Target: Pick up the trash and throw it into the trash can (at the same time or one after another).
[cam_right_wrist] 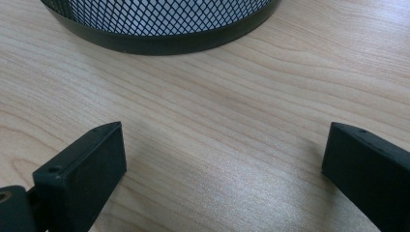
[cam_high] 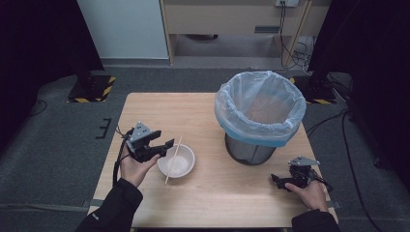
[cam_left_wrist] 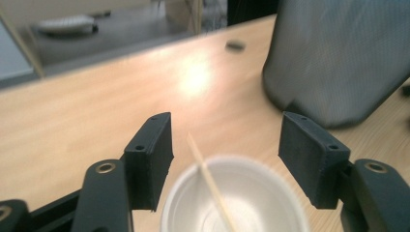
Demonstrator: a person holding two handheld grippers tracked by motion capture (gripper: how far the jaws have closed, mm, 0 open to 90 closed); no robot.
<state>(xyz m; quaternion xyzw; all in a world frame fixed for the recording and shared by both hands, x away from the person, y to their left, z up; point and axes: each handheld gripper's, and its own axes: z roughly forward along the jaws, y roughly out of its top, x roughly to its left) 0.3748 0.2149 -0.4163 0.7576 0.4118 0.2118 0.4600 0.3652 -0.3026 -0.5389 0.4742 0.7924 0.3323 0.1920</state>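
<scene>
A white bowl (cam_high: 177, 166) sits on the wooden table (cam_high: 159, 108), and a thin wooden stick (cam_high: 173, 152) leans across its rim. My left gripper (cam_high: 164, 146) hovers just left of the bowl with its jaws open. In the left gripper view the bowl (cam_left_wrist: 251, 203) and the stick (cam_left_wrist: 208, 174) lie between and below the open jaws, which touch neither. A mesh waste bin (cam_high: 251, 147) lined with a pale blue bag (cam_high: 259, 104) stands at the right of the table. My right gripper (cam_high: 276, 180) rests low near the front right, open over bare wood, and the bin's base (cam_right_wrist: 159, 29) is just ahead of it.
The bin's dark mesh wall (cam_left_wrist: 333, 58) rises close on the right in the left gripper view. Grey carpet surrounds the table. Black stands with striped bases (cam_high: 92, 87) and cables (cam_high: 290, 48) lie beyond its far edge.
</scene>
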